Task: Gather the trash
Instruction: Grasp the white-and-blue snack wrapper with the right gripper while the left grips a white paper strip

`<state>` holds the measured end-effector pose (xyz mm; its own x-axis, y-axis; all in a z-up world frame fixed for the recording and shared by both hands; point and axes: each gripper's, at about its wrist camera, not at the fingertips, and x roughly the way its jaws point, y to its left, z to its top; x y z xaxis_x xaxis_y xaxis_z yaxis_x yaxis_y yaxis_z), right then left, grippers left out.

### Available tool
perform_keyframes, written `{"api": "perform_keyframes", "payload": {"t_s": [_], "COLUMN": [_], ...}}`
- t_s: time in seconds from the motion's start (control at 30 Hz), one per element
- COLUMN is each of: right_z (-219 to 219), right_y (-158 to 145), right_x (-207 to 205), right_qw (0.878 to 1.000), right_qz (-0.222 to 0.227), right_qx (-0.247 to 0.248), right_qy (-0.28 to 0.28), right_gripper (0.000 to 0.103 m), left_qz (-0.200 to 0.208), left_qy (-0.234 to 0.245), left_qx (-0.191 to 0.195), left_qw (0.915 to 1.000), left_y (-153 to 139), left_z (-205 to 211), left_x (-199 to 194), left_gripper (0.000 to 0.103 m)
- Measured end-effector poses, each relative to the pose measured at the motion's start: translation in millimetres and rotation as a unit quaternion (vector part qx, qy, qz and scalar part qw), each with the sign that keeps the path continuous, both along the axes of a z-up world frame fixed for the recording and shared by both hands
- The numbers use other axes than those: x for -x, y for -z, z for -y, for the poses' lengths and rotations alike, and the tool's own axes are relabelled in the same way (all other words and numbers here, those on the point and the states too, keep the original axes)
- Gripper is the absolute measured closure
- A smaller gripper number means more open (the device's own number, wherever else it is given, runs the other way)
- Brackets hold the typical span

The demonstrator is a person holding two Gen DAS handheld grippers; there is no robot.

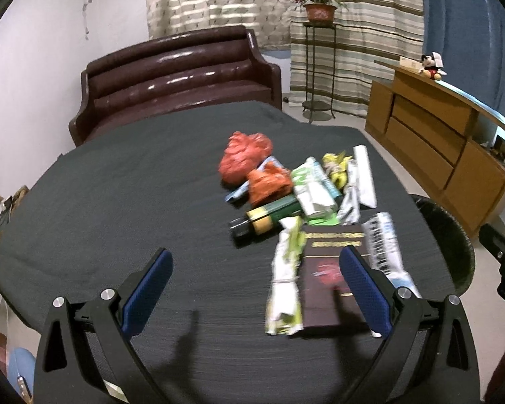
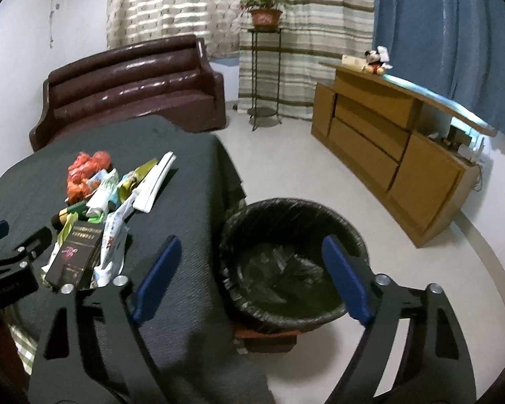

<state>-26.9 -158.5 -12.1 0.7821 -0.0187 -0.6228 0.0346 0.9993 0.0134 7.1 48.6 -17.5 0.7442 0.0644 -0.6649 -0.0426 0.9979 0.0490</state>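
Left wrist view looks along the left gripper (image 1: 256,286), whose blue-padded jaws stand wide with nothing pressed between them, above a surface (image 1: 118,202) draped in dark grey cloth. A heap of trash lies on the right half of that surface: a crumpled red bag (image 1: 244,160) farthest away, an orange wrapper (image 1: 269,183) just in front of it, a green-and-white packet (image 1: 313,188), a yellow wrapper (image 1: 335,168), a long white packet (image 1: 365,175), and a green tube with a dark cap (image 1: 266,219). Nearest the camera a dark maroon box (image 1: 326,269) with gold lettering lies flat, a crumpled white-and-green wrapper (image 1: 286,279) touching its left edge and a white printed packet (image 1: 383,245) beside its right edge. The right-hand blue pad overlaps the box in the picture; whether it touches the box cannot be told, and this part is blurred.

Right wrist view shows the right gripper (image 2: 252,279) with its jaws spread fairly wide and empty, hanging over a round bin (image 2: 293,316) lined with a black bag, which stands on the pale floor just beside the cloth-covered edge. Something crumpled lies at the bottom of the liner, too dark to identify. A brown sofa (image 2: 131,87) stands behind the surface and a wooden cabinet (image 2: 387,155) along the right wall
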Motion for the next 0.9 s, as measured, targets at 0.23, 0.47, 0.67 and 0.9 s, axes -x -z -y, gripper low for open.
{"api": "perform_keyframes", "payload": {"t_s": [0.23, 0.47, 0.67, 0.9], "right_z": [-23.0, -36.5, -40.6, -48.5], "right_y": [4.1, 9.9, 13.7, 15.4], "right_x": [-5.4, -11.7, -15.5, -17.7], "right_qw": [1.000, 0.999, 0.999, 0.999], "right_qz": [-0.011, -0.022, -0.032, -0.035], "right_qx": [0.002, 0.006, 0.003, 0.001], "right_qy": [-0.021, -0.028, -0.031, -0.039], "right_gripper": [0.026, 0.026, 0.026, 0.026], "left_qz": [-0.024, -0.047, -0.058, -0.054], "left_qy": [-0.002, 0.018, 0.027, 0.046], "left_qx": [0.000, 0.006, 0.015, 0.019], "left_qw": [0.9997, 0.9987, 0.9978, 0.9973], "left_y": [10.2, 20.8, 24.5, 22.1], "left_z": [-19.4, -17.5, -18.0, -15.5], "left_x": [-2.3, -8.7, -11.1, -9.8], "left_gripper": [0.010, 0.021, 0.032, 0.047]}}
